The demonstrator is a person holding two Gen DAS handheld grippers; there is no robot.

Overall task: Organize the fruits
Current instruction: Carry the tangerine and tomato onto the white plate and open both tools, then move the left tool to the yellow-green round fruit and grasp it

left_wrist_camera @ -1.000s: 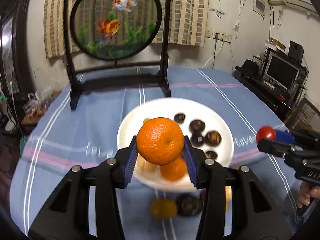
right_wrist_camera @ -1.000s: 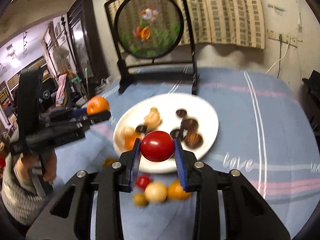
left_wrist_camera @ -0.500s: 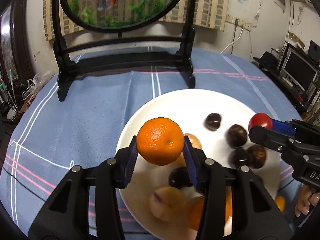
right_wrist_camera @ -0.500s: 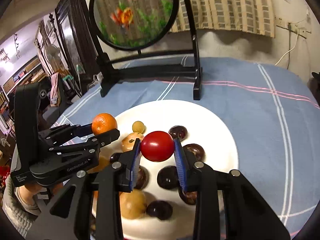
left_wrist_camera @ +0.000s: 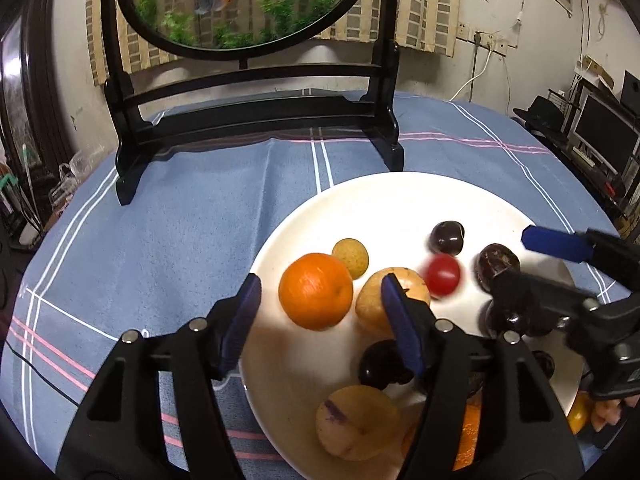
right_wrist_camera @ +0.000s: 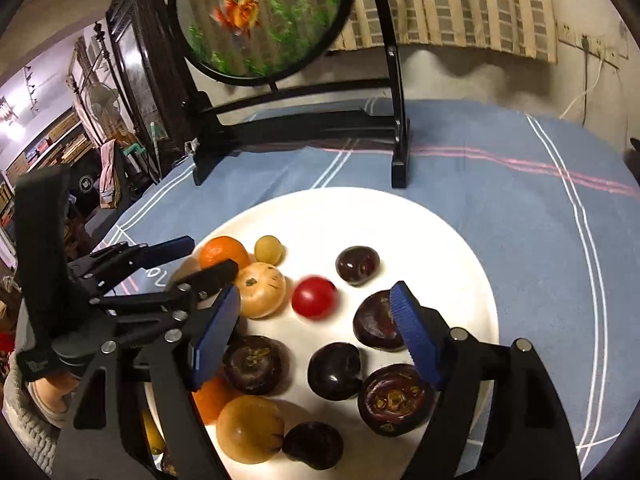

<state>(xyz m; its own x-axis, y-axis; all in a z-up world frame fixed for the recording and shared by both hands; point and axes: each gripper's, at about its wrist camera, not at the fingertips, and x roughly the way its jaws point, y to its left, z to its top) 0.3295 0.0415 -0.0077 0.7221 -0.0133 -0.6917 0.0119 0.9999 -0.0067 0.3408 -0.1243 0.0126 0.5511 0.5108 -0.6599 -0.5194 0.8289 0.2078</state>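
A cluttered living room frames the shot: a round table under a blue cloth with white and pink stripes (left_wrist_camera: 168, 240), and at its far side a black wooden stand holding a round goldfish screen (left_wrist_camera: 248, 4). Near us sits the wide white ceramic plate (left_wrist_camera: 400, 200), already crowded with fruit.

We have the left gripper (left_wrist_camera: 320, 312) over the plate's left edge. Its blue-padded jaws have just been opening, and the round orange mandarin (left_wrist_camera: 316, 297) sits between them on the plate, clear of both pads, beside a small yellow-green fruit (left_wrist_camera: 351, 258) and a tan round fruit (left_wrist_camera: 384, 300).

We hold the right gripper (right_wrist_camera: 316, 336) over the plate's middle. Its jaws have likewise just been opening and stand released. The small red cherry tomato (right_wrist_camera: 314, 297) lies just beyond them, blurred as if rolling, among the dark brown chestnut-like fruits (right_wrist_camera: 357, 265).

Both fruits look delivered, so we judge this the letting-go step. The risks come from here. The tomato is round and loose on a smooth plate, and could run towards the rim or knock its neighbours. The mandarin lies near the left edge, and a careless pull-back could let a pad nudge it off onto the cloth. The two grippers are also near each other, so they could clash on withdrawing.
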